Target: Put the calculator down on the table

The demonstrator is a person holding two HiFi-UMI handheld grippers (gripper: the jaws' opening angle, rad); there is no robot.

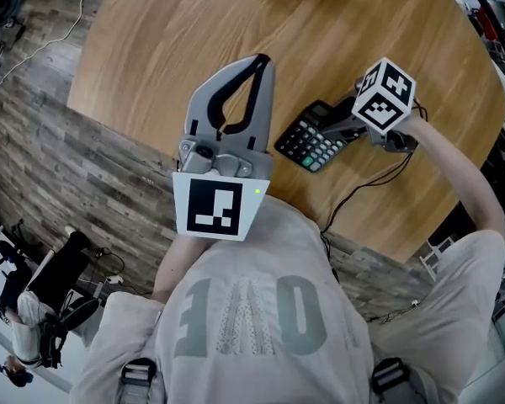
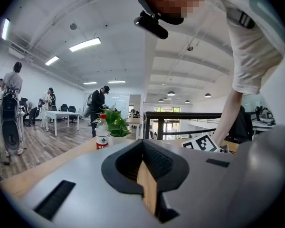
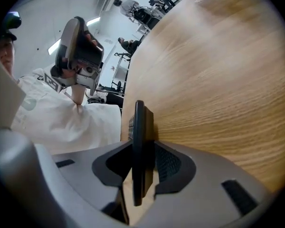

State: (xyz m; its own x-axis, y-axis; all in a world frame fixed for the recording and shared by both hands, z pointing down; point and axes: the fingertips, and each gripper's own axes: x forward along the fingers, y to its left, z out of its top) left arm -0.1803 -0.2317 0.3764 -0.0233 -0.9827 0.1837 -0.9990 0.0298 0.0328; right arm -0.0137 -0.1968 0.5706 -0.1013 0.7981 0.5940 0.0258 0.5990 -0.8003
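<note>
- Looks like the set-down step: the right gripper (image 1: 326, 124) has its 2 jaws pinching the flat black calculator with pale keys (image 1: 307, 147) by 1 end
- The calculator hangs tilted, low over the round light-wood table (image 1: 194, 32), toward the table's near right edge; can't tell if its far end touches the wood yet
- The left gripper (image 1: 259, 62) sits over the table's near edge; jaws pressed together on nothing
- Next, I'd guess: lay it flat on the table, then spread the jaws and back off without dragging it
</note>
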